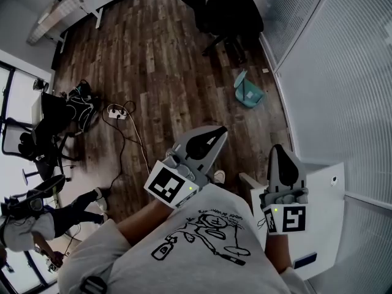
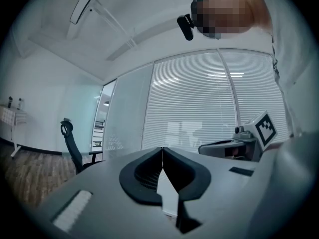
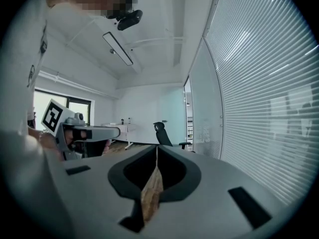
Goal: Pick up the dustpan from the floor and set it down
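Here, both pairs of jaws sit closed, empty.
Grey left gripper (image 1: 215,131) and grey right gripper (image 1: 279,149) hang well apart from the teal plastic dustpan (image 1: 248,90).

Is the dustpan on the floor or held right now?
On the floor: the teal dustpan lies by the glass wall, apart from the left gripper and right gripper.

No legible words, numbers or brand names in any view. White T-shirt (image 1: 184,256): black line drawing, scrawled lettering above it, too small to read. Black-and-white square code marker (image 1: 168,185) on left gripper (image 1: 215,131) cube, another (image 1: 293,219) on right gripper (image 1: 278,149) cube; patterns only, no letters.
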{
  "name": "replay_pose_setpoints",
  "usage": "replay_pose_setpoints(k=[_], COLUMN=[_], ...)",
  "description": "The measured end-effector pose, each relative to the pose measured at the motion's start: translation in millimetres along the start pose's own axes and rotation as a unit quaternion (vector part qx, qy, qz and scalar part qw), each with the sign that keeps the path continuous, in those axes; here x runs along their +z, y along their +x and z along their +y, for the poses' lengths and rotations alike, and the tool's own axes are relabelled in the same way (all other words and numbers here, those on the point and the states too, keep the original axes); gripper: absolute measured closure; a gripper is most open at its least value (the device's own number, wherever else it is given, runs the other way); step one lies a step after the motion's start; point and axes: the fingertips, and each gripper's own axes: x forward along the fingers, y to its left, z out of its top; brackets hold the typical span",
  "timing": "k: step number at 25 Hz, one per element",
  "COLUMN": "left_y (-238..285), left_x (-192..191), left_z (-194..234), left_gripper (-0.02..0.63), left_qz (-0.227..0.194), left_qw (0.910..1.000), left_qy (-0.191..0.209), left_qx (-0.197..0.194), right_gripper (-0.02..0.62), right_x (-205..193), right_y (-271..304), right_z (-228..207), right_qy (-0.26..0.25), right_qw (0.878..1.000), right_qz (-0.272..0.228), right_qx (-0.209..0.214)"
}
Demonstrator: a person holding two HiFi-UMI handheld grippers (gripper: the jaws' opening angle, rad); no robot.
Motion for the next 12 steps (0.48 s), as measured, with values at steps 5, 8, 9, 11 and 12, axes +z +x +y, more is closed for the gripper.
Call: replay_pose_setpoints(k=[5, 8, 9, 11, 12], left_y=[25, 35, 38, 42, 45], left_x=[0, 3, 4, 5, 5], left_z=[20, 38, 44, 58, 66], left_gripper=[0.604, 0.604, 0.604, 0.604, 0.604], left_qz=[0.003, 0.002, 0.001, 0.000, 0.001], left_qw=[1.0000, 0.9999, 0.9999, 0.9998, 0.9998], left_qy=[0.001, -0.005, -0.008, -0.010, -0.008], left_qx=[-0.005, -0.009, -0.012, -0.016, -0.017], right_gripper=[0.586, 0.586, 0.586, 0.586, 0.586], right_x=[0, -3, -3, -1, 1], right_y=[26, 48, 55, 70, 78], right_z=[-11, -12, -11, -9, -8], right_qy=[0.001, 0.000, 0.003, 0.005, 0.006], right_qw=[1.000, 1.000, 1.000, 1.000, 1.000], right_qz=[-0.001, 0.011, 0.012, 0.011, 0.010], right_qx=[0.004, 0.004, 0.002, 0.000, 0.001])
